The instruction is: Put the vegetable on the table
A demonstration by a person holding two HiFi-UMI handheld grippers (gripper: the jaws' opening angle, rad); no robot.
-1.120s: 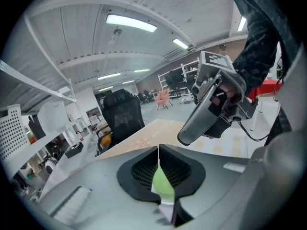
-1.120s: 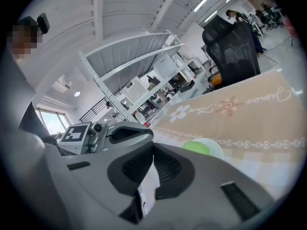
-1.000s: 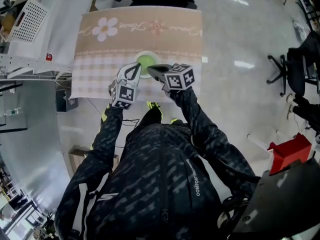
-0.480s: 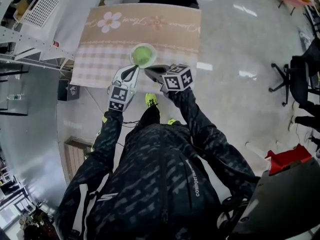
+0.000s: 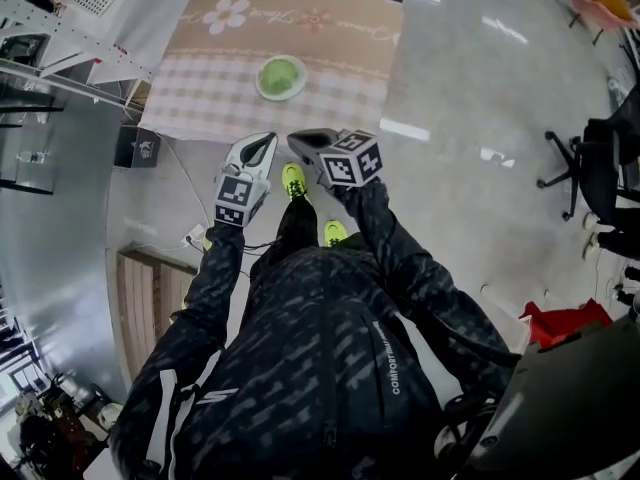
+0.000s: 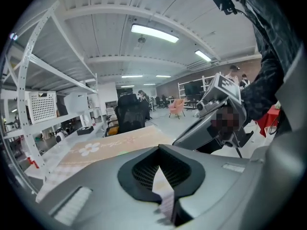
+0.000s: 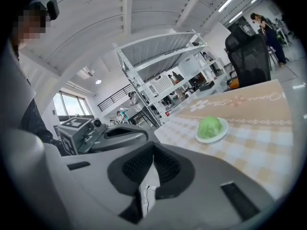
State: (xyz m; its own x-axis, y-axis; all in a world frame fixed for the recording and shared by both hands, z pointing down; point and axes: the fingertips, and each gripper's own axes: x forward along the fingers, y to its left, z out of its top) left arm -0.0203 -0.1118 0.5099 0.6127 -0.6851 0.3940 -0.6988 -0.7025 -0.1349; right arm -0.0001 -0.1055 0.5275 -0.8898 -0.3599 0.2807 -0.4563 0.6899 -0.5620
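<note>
Two pairs of tongs are held out side by side in front of the person, over the glossy floor and short of the worktop's (image 5: 200, 118) near edge. The left tongs (image 5: 268, 139) have their jaws closed tip to tip, and the hollow behind the tips holds nothing. The right tongs (image 5: 296, 139), just beside them, are drawn together the same way and are also empty. Each carries its marker cube behind the jaws. Below and just behind the tips are the person's yellow-green shoes (image 5: 293, 180).

Ahead of both tips, well apart from them, the worktop is covered with a checked cloth that has a flower printed along its far band. On it stands a small pale plate (image 5: 262, 87), roughly in line with the gap between the two tongs. The vegetable (image 5: 281, 74), a round green head, rests on that plate and touches neither pair.

Beyond the worktop's far edge stands a dark office chair (image 7: 247, 56). A white shelving rack (image 7: 158, 66) lies off to the left of the left tongs.
</note>
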